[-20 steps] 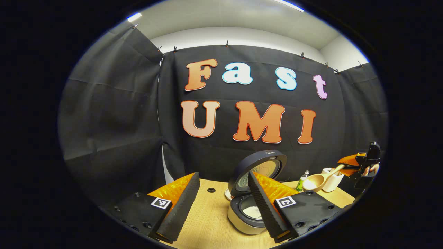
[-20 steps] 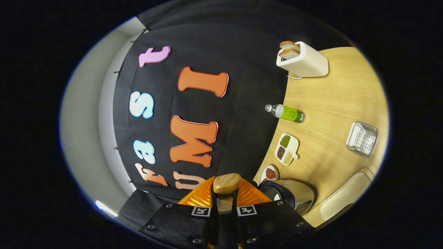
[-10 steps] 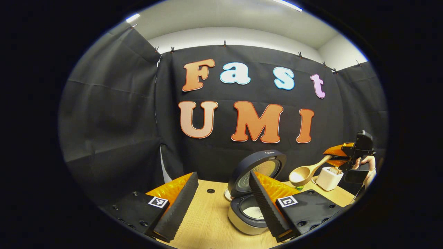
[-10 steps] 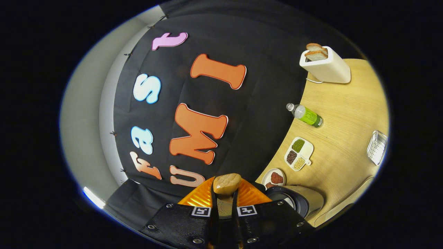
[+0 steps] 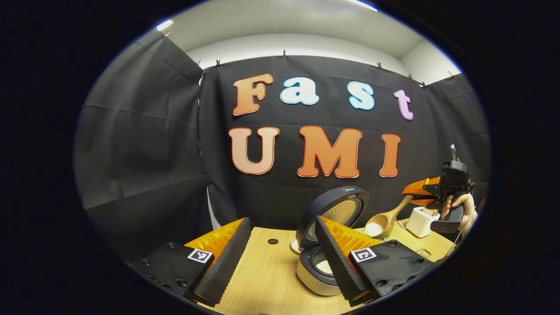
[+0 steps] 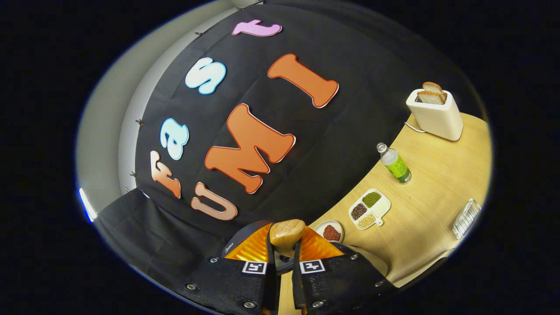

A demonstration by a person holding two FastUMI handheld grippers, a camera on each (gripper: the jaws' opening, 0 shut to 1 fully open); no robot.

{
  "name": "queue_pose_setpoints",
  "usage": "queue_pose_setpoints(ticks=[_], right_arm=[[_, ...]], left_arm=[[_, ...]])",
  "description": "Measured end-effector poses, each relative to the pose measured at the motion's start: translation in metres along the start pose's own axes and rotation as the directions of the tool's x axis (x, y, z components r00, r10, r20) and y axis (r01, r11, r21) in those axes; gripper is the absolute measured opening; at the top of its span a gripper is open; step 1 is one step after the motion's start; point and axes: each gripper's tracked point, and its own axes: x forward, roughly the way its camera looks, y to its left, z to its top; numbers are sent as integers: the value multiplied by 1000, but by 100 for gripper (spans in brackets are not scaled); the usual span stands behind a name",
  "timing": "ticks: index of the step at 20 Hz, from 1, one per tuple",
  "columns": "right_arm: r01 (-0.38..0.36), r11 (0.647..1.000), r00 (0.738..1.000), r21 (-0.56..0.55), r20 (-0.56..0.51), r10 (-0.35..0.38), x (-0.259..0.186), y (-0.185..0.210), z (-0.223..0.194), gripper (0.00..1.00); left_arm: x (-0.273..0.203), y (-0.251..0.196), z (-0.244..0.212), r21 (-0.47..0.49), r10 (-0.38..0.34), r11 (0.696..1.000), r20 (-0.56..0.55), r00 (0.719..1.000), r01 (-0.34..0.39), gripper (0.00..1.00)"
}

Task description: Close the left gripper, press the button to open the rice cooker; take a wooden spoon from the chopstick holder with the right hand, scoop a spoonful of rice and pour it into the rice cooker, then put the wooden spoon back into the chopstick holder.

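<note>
Tabletop (image 5: 262, 280) lies bare between the left gripper (image 5: 280, 258) fingers, which stand spread wide with nothing in them. Right of that gap sits the rice cooker (image 5: 317, 273), lid up, rice in the pot. Above and to its right the wooden spoon (image 5: 385, 221) hangs bowl-down with rice in it, its handle pinched by the closed right gripper (image 6: 283, 262). The chopstick holder (image 5: 419, 222) stands behind, near the table's far right edge
</note>
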Motion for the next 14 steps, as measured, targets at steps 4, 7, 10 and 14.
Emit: queue_pose_setpoints(ticks=[4, 7, 10, 14], right_arm=[[21, 997, 1000, -79, 7, -20, 5, -2, -6, 13], [17, 990, 1000, -137, 5, -16, 9, 4, -11, 13], [12, 977, 1000, -214, 5, -11, 11, 10, -17, 13], [4, 953, 1000, -303, 2, -4, 16, 18, -24, 13]], left_arm=[[2, 5, 2, 1, 6, 1000, 3, 1000, -6, 97], [4, 7, -1, 2, 7, 1000, -2, 1000, -7, 96], [7, 7, -5, 6, 6, 1000, -14, 1000, -6, 99], [8, 10, -6, 10, 10, 1000, -18, 1000, -10, 97]])
